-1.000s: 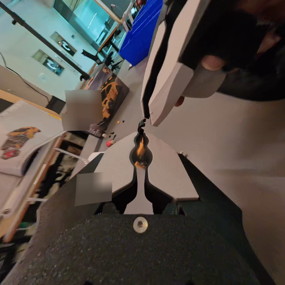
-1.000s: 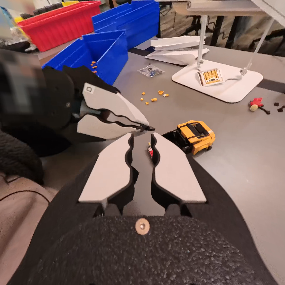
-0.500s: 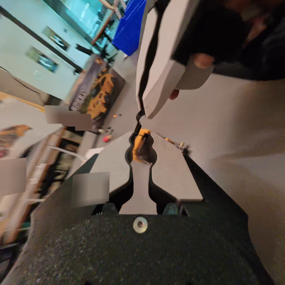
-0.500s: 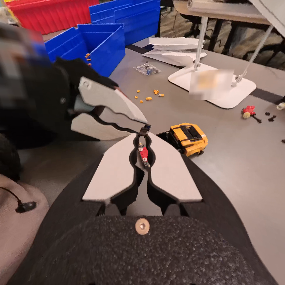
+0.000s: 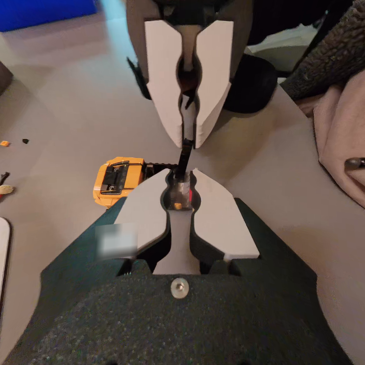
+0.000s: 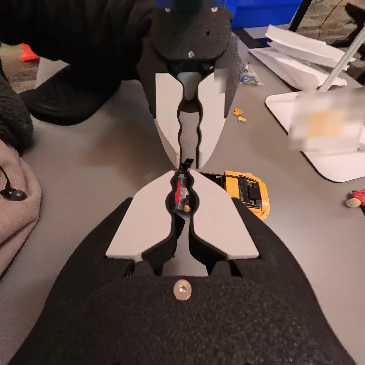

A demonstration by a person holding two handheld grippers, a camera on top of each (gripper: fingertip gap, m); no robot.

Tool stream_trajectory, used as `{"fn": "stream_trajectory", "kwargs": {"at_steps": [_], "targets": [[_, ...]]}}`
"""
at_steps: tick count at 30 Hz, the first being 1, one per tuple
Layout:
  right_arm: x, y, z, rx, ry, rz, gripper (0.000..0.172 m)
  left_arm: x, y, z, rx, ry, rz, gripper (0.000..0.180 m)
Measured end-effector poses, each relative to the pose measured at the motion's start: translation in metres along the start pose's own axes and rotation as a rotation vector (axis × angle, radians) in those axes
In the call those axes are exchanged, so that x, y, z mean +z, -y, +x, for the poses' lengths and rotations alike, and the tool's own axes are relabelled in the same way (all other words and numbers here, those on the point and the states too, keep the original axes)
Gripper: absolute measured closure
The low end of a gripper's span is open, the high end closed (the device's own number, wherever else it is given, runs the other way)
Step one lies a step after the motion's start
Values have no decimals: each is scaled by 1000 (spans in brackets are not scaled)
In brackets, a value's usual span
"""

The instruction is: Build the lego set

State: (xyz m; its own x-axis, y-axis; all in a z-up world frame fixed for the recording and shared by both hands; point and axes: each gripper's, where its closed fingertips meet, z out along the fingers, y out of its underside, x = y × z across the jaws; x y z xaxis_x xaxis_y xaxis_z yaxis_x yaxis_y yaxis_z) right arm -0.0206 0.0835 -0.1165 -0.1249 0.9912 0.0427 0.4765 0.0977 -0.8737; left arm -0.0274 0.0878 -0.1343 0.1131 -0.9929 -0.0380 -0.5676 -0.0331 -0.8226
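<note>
Left view, left gripper (image 5: 181, 171): jaws released. Its fingers stand either side of the brick sub-assembly (image 5: 184, 189) (grey, red, black) without clamping it.
Left view, right gripper (image 5: 187, 145): tip to tip with the left, pinching the sub-assembly's black end.
Left view, nearby: yellow brick car (image 5: 116, 177) just beside, on the grey table (image 5: 59, 98).
Right view, grasp: right tips clenched on the sub-assembly. Its black end pokes between the left's parted tips.
Change: a second ago the left was clenched on the black piece and the right was spread. Now this is reversed.
</note>
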Motion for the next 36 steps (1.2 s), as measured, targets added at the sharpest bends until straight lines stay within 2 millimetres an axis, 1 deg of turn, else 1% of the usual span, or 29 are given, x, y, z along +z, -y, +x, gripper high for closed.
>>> {"fn": "stream_trajectory", "kwargs": {"at_steps": [3, 5, 9, 11, 18, 23, 28, 36], "targets": [[5, -6, 4, 18, 31, -9, 164, 7, -9, -7, 41, -2, -75, 167], [7, -11, 7, 21, 38, -21, 164, 11, -11, -7, 39, -29, -95, 171], [9, -20, 13, 35, 56, -46, 164, 16, -16, -14, 47, -33, -138, 167], [10, -24, 15, 41, 61, -61, 164, 18, -17, -16, 48, -36, -155, 169], [14, -36, 16, 53, 88, -118, 164, 27, -26, -16, 55, -54, -235, 173], [16, -45, 16, 59, 102, -178, 163, 29, -34, -14, 38, -69, -307, 173], [11, -48, 15, 46, 121, -219, 156, 31, -36, -14, 54, -59, -385, 173], [13, -51, 11, 42, 139, -236, 154, 33, -37, -15, 54, -67, -462, 173]]}}
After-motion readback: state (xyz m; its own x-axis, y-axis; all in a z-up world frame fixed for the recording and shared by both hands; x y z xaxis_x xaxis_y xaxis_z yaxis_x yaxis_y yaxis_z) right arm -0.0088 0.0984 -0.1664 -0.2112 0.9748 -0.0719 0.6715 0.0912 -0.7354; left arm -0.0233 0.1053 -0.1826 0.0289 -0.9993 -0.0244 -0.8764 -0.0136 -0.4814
